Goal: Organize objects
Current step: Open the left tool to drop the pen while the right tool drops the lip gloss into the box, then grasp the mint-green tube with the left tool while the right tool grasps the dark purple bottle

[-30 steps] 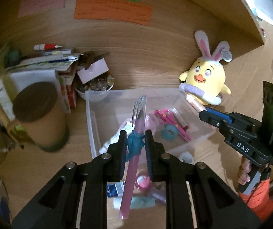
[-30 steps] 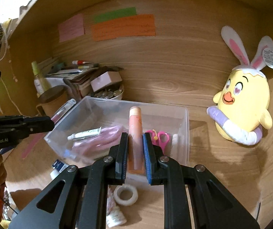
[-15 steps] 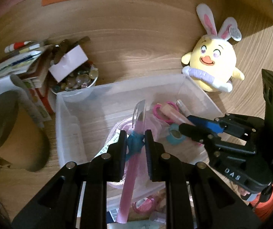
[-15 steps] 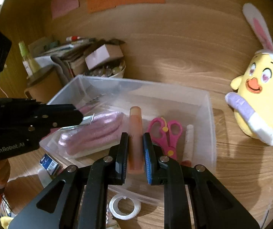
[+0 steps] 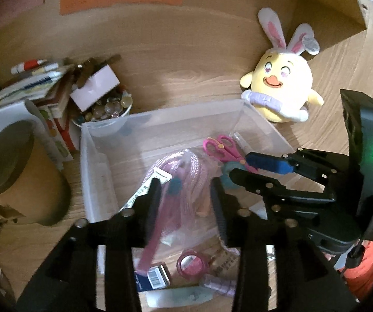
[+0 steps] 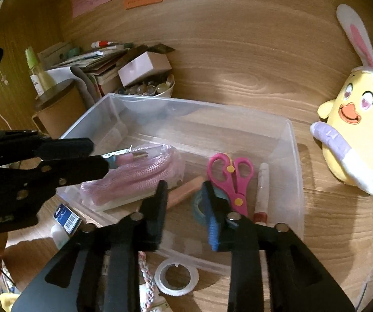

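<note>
A clear plastic bin (image 5: 160,119) (image 6: 294,156) sits on the wooden desk. It holds a bagged pink rope (image 6: 139,171), pink scissors (image 6: 229,179), a white tube (image 6: 261,189) and blue tape. My left gripper (image 5: 185,197) is open over the bin. The pink pen (image 5: 157,218) hangs blurred between its jaws, over the rope. My right gripper (image 6: 185,195) is open over the bin's near side. The orange tube (image 6: 183,193) lies slanted in the bin just beyond its fingers.
A yellow bunny-eared plush (image 5: 282,88) (image 6: 355,132) stands right of the bin. A brown cup (image 5: 22,174), stacked books and a bowl of beads (image 5: 103,109) stand at the left. A white tape ring (image 6: 176,277), a pink tape roll (image 5: 191,264) and small packs lie in front of the bin.
Both grippers have opened over the bin. The orange tube has dropped from the right gripper into the bin. The pink pen has come loose in the left gripper.
</note>
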Demonstrator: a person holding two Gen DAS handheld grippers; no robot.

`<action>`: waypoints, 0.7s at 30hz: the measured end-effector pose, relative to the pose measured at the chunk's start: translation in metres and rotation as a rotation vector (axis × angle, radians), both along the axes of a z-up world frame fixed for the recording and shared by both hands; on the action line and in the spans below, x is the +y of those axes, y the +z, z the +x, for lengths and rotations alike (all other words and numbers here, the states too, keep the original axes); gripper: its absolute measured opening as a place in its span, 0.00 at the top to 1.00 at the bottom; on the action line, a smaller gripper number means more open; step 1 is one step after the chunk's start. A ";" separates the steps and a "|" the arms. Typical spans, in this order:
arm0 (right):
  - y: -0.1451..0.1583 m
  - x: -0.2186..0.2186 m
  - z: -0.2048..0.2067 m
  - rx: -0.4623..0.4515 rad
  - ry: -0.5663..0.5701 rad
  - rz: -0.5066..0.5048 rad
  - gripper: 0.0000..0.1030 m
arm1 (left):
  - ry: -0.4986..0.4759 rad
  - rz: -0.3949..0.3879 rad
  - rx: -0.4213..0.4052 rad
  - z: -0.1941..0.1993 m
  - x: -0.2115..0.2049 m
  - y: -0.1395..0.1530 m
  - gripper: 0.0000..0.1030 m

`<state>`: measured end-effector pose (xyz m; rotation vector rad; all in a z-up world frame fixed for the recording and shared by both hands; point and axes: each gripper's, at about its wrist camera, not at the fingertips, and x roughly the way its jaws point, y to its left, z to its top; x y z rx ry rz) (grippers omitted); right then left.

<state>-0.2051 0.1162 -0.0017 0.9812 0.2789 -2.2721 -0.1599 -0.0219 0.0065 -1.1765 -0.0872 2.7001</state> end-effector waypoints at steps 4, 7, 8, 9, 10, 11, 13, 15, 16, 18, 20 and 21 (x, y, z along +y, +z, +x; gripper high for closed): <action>0.013 0.007 0.013 0.029 -0.003 -0.022 0.64 | 0.012 -0.010 0.049 0.020 -0.003 0.012 0.38; 0.021 0.014 0.028 0.054 0.007 -0.038 0.58 | 0.028 -0.023 0.068 0.035 -0.009 0.017 0.24; 0.024 0.016 0.033 0.063 0.011 -0.042 0.57 | 0.029 -0.022 0.068 0.038 -0.011 0.016 0.19; 0.026 0.018 0.039 0.071 0.017 -0.045 0.56 | 0.032 -0.020 0.066 0.044 -0.015 0.015 0.18; 0.028 0.021 0.045 0.078 0.026 -0.049 0.56 | 0.035 -0.020 0.063 0.047 -0.017 0.013 0.15; 0.029 0.023 0.052 0.082 0.037 -0.055 0.55 | 0.040 -0.022 0.055 0.050 -0.020 0.010 0.14; 0.028 0.025 0.063 0.088 0.050 -0.056 0.54 | 0.052 -0.026 0.025 0.057 -0.027 -0.001 0.14; 0.025 0.026 0.073 0.095 0.059 -0.050 0.54 | 0.063 -0.028 -0.001 0.063 -0.031 -0.011 0.14; 0.022 0.025 0.080 0.094 0.067 -0.045 0.54 | 0.069 -0.035 -0.014 0.068 -0.033 -0.018 0.14; 0.016 0.025 0.088 0.087 0.081 -0.043 0.54 | 0.080 -0.055 -0.036 0.077 -0.035 -0.030 0.14; 0.010 0.024 0.097 0.073 0.097 -0.043 0.54 | 0.083 -0.061 -0.053 0.086 -0.036 -0.038 0.14; 0.007 0.023 0.102 0.064 0.108 -0.043 0.54 | 0.082 -0.062 -0.062 0.089 -0.036 -0.042 0.14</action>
